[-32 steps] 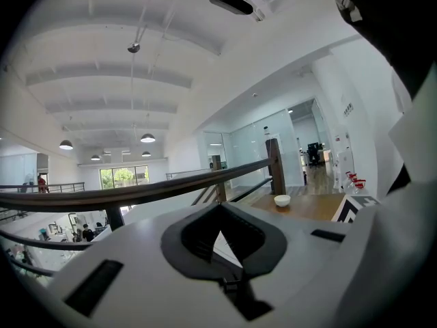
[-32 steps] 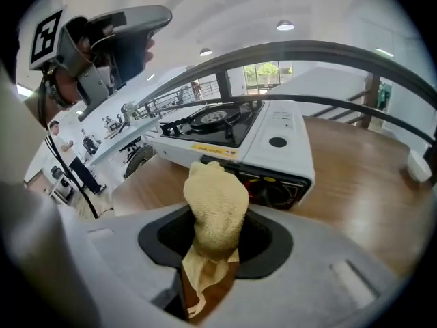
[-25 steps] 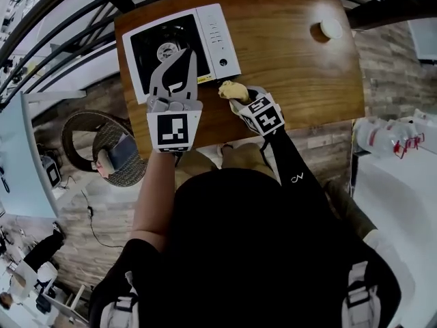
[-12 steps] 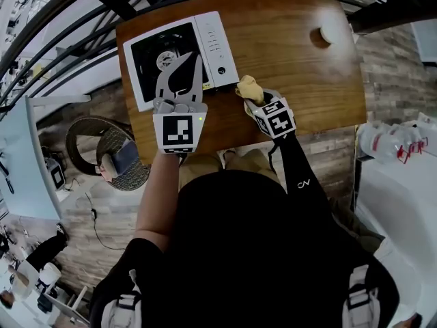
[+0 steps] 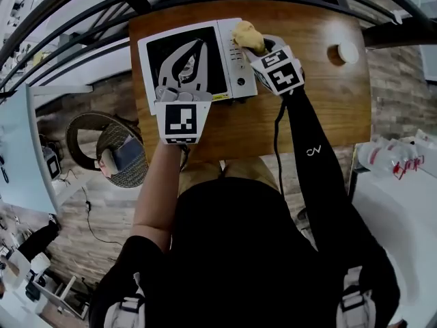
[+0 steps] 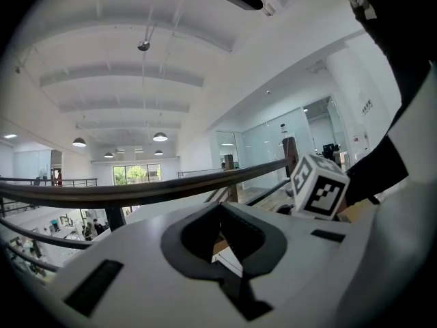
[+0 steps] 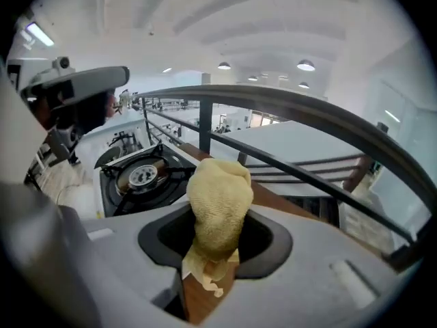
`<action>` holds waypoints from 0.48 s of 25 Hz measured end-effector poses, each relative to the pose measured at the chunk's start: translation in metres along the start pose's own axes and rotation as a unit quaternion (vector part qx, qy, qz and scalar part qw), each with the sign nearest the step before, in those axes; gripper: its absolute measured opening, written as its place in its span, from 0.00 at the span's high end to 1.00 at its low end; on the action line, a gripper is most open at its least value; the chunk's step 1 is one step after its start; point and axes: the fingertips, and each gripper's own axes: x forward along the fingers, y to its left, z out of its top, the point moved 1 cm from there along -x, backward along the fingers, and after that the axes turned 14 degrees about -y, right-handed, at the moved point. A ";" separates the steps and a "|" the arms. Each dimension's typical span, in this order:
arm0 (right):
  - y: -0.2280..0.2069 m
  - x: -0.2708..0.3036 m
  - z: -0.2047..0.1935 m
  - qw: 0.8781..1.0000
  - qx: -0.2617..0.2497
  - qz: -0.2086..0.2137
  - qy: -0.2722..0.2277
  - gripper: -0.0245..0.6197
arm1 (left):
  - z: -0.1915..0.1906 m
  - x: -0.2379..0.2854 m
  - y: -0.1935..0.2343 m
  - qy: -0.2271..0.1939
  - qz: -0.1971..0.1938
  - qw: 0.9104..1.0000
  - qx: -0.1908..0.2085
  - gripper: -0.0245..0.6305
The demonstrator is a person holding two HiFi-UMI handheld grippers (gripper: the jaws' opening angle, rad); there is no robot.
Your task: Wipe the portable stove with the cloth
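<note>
Pinching the yellow cloth [image 5: 248, 36] in the right tool [image 5: 255, 46] over the portable stove [image 5: 151, 53] on the table [image 5: 307, 101]; likely lowering flat, dragging evenly, avoiding the left tool [image 5: 190, 50], pressed together above the burner [image 7: 140, 175].

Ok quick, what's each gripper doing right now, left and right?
Left gripper: closed, fingers together, holding nothing.
Right gripper: closed on the yellow cloth.

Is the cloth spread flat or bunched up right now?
Bunched: the yellow cloth stands as a tight wad clamped in the right gripper.
</note>
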 end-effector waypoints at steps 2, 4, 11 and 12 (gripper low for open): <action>-0.003 0.032 0.010 0.999 -0.038 0.016 0.032 0.74 | -0.002 0.001 0.010 0.003 0.009 1.000 -0.002 0.95; -0.003 0.060 0.010 0.994 -0.078 0.029 0.065 0.74 | -0.003 -0.001 0.020 0.005 0.019 1.000 -0.002 0.95; 0.001 0.082 0.007 0.990 -0.092 0.053 0.098 0.74 | -0.008 -0.013 0.040 0.011 0.034 0.999 -0.005 0.95; 0.007 0.077 0.002 0.989 -0.082 0.063 0.104 0.74 | -0.009 -0.016 0.040 0.012 0.035 0.999 -0.005 0.95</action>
